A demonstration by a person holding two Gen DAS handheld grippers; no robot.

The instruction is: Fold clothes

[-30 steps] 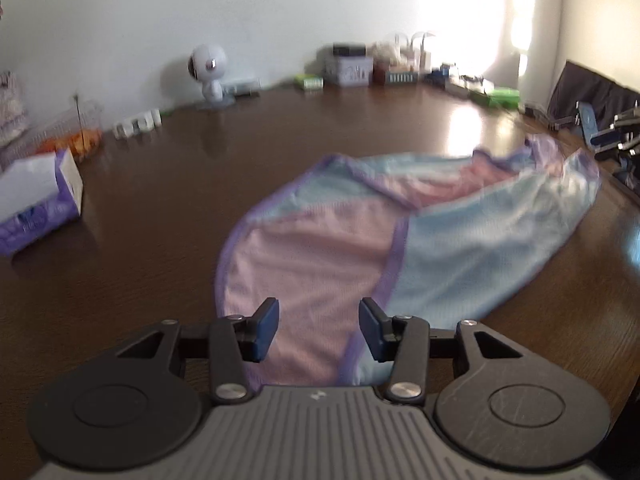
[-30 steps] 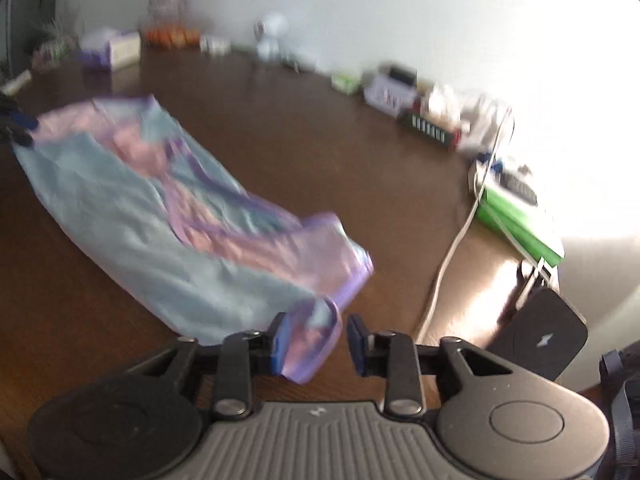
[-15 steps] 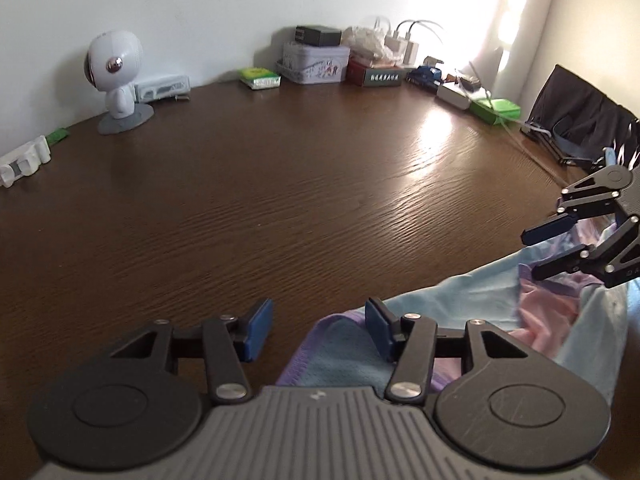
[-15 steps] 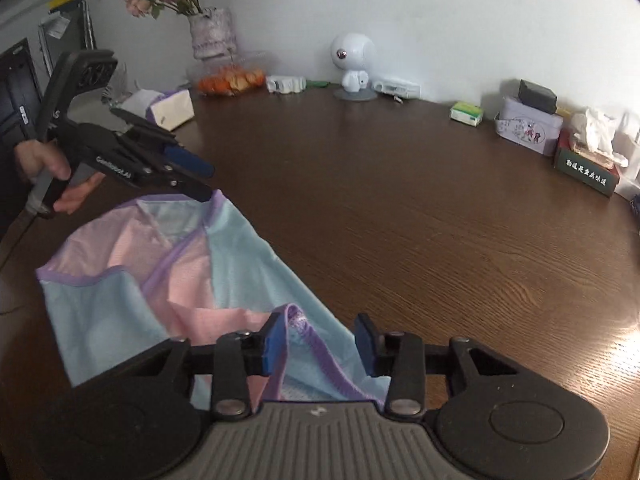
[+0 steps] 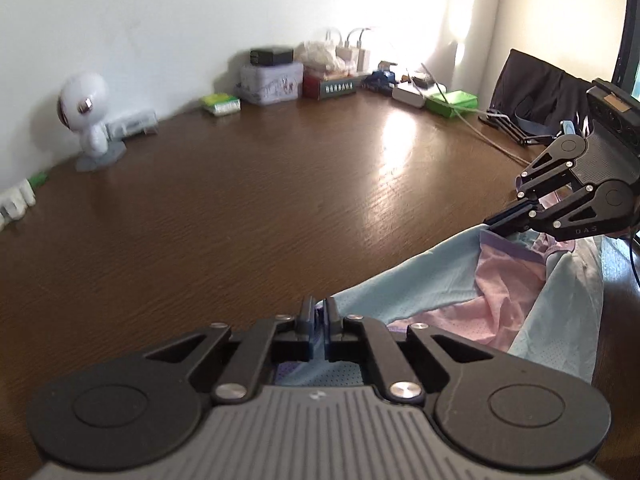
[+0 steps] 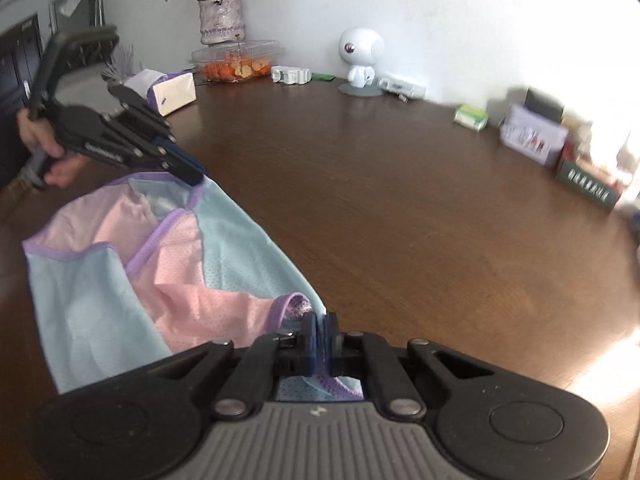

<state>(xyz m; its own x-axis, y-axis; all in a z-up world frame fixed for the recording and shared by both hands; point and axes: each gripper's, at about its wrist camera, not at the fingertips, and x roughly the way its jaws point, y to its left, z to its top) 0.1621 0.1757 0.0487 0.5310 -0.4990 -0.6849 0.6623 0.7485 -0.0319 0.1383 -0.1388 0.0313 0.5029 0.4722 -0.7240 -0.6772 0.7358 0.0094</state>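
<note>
A light blue and pink mesh garment with purple trim [image 5: 472,300] hangs stretched between my two grippers over the brown table [image 5: 280,200]. My left gripper [image 5: 319,312] is shut on one corner of its edge. My right gripper [image 6: 320,328] is shut on the opposite corner. The garment also shows in the right wrist view [image 6: 160,264], sagging in the middle. The right gripper shows at the right of the left wrist view [image 5: 504,226], and the left gripper at the left of the right wrist view [image 6: 188,172].
Along the far wall stand a white round-headed camera [image 5: 86,120], a tin box [image 5: 272,80], chargers, cables and a green box [image 5: 452,102]. A tissue box [image 6: 172,92], a fruit container [image 6: 236,60] and a flower vase [image 6: 220,16] stand at the far left.
Both grippers have closed on the garment's edge; half a second ago both were open around it. The garment is now lifted and held taut between them.
</note>
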